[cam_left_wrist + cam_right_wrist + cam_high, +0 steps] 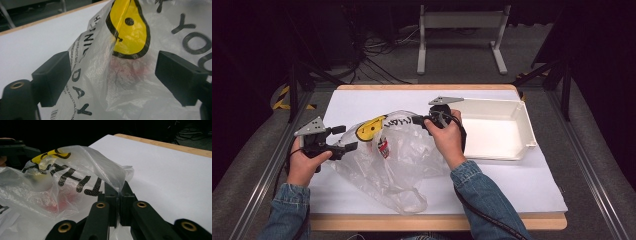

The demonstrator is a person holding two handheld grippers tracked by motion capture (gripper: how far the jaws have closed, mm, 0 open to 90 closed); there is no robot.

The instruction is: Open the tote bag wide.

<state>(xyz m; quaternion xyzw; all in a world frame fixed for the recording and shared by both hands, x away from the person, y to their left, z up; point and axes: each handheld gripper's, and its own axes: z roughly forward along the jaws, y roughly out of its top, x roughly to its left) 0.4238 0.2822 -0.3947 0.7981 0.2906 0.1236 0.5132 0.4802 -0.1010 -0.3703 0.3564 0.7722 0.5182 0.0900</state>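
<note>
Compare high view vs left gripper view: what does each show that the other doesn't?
High view alone: the white bin at the table's right, the right claw shut on the plastic bag's edge, both hands and denim sleeves, and the floor with a white stand beyond the table.

Left gripper view alone: close detail, with small print and a barcode on the bag, something reddish inside it, and the left claw's jaws standing apart with bag film between them, not pressed.

Shared: the clear bag with its yellow smiley, the white table cover, the left claw.

A white-topped table (512, 185) carries a clear plastic bag (407, 160) between both grippers and a white tray (524, 127) beside the right gripper (419, 120)
</note>
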